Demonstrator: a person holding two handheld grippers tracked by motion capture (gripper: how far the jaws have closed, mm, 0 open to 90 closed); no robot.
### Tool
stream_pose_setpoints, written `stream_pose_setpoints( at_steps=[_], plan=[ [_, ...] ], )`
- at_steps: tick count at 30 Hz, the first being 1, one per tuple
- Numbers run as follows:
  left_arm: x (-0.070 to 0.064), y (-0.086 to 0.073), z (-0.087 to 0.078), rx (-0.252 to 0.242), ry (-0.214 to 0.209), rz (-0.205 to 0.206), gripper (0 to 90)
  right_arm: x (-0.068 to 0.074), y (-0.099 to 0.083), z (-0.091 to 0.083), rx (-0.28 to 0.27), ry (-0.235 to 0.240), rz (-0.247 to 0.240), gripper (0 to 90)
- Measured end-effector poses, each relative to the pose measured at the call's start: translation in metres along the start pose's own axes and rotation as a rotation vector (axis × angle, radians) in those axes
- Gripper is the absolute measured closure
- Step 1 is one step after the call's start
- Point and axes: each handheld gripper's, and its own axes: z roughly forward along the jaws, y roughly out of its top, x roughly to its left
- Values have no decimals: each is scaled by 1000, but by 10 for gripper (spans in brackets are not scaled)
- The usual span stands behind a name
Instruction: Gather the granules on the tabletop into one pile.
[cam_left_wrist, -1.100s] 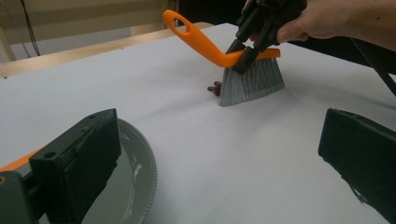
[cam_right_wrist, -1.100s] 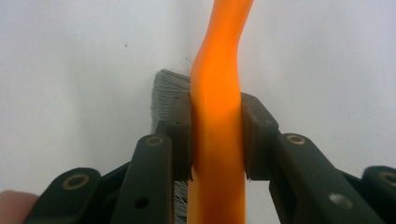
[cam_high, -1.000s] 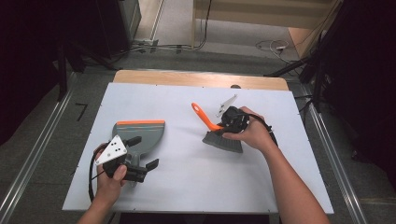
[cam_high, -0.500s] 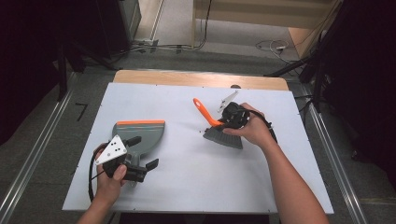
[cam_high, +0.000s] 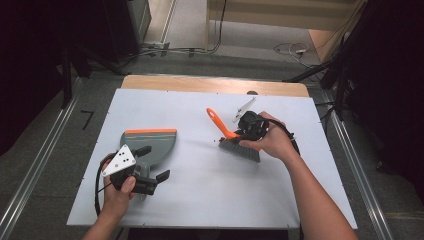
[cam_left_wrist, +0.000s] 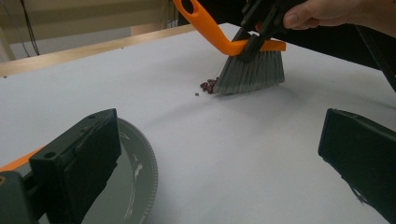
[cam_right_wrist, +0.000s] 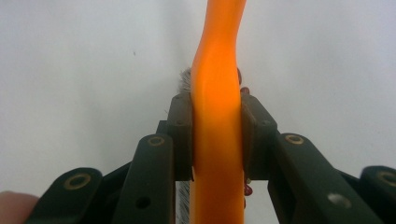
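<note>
A hand brush (cam_high: 239, 148) with grey bristles and an orange handle (cam_right_wrist: 217, 70) stands on the white table right of centre. My right gripper (cam_high: 246, 131) is shut on that handle (cam_high: 218, 123), and its jaws press both sides of it in the right gripper view (cam_right_wrist: 217, 140). A small heap of dark red grains (cam_left_wrist: 208, 85) lies at the left end of the bristles (cam_left_wrist: 250, 74). A grey dustpan (cam_high: 151, 145) with an orange edge lies at the left. My left gripper (cam_high: 152, 164) hovers over its near end, open, with the pan's rim (cam_left_wrist: 144, 172) beside its left jaw.
The white tabletop (cam_high: 210, 200) has a wooden strip (cam_high: 200, 83) along its far edge. Metal rails run along the floor on both sides. A cable trails from each gripper. Bare table lies between the dustpan and the brush.
The brush has shifted only slightly in my right gripper, its handle a little more upright. The left gripper and the dustpan have stayed put.
</note>
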Motion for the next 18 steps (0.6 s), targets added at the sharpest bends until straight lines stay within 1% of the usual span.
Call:
stream_pose_setpoints(
  at_steps=[1,3,6,8,10,12,13,15,17,18],
  plan=[
    [0,0,0,0,0,1,0,2,2,-3,-4,-4,23,683],
    [0,0,0,1,0,2,0,3,7,-7,-35,-16,54,683],
    [-1,0,1,0,-2,1,0,5,18,-10,-96,-9,158,684],
    [-1,0,2,-2,-3,1,0,8,26,-9,-128,-2,217,683],
    [0,0,1,1,0,3,0,9,35,-3,-139,16,285,683],
    [0,0,0,-1,-1,3,0,7,40,7,-150,46,354,683],
    [0,0,0,0,-1,2,0,7,41,12,-152,53,394,683],
    [0,0,0,-5,-1,0,0,4,43,23,-148,40,457,683],
    [1,0,0,-6,-2,-1,0,-1,41,34,-144,26,536,682],
    [0,0,-1,-9,-1,-4,0,-3,39,37,-140,-1,581,682]
  ],
)
